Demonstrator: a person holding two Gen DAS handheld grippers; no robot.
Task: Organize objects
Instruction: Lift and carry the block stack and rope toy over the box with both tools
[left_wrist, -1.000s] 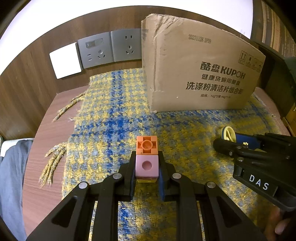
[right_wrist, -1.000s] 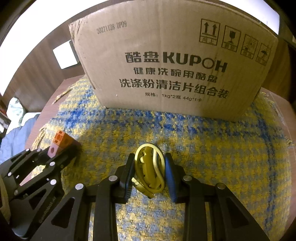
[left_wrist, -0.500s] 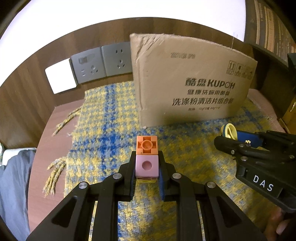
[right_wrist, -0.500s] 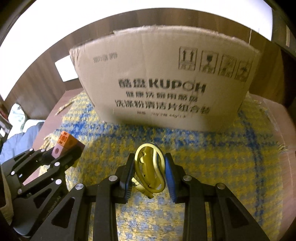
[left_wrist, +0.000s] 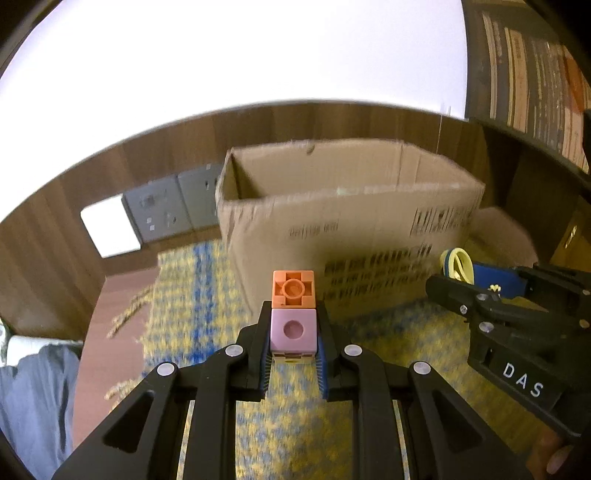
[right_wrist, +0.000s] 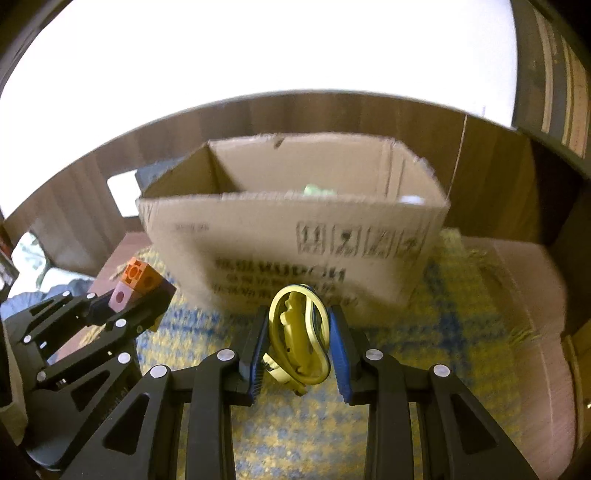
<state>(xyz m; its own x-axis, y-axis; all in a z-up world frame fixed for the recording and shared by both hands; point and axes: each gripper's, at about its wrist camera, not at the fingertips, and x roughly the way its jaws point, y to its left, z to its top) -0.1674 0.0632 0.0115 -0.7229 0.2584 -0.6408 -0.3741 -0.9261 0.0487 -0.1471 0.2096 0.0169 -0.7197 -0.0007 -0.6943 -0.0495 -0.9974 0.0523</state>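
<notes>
Left wrist: left gripper (left_wrist: 293, 345) clamps block stack (left_wrist: 293, 314), level w/ box (left_wrist: 347, 221) rim.

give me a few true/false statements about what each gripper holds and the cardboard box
1. The left gripper is shut on a block stack, orange above pink. True.
2. The right gripper is open and holds nothing. False: it is shut on a yellow toy.
3. The cardboard box is open at the top. True.
4. The box stands on bare wood. False: it stands on a yellow and blue woven cloth.
5. The block stack already lies inside the box. False: it sits between the left gripper's fingers, in front of the box.
</notes>
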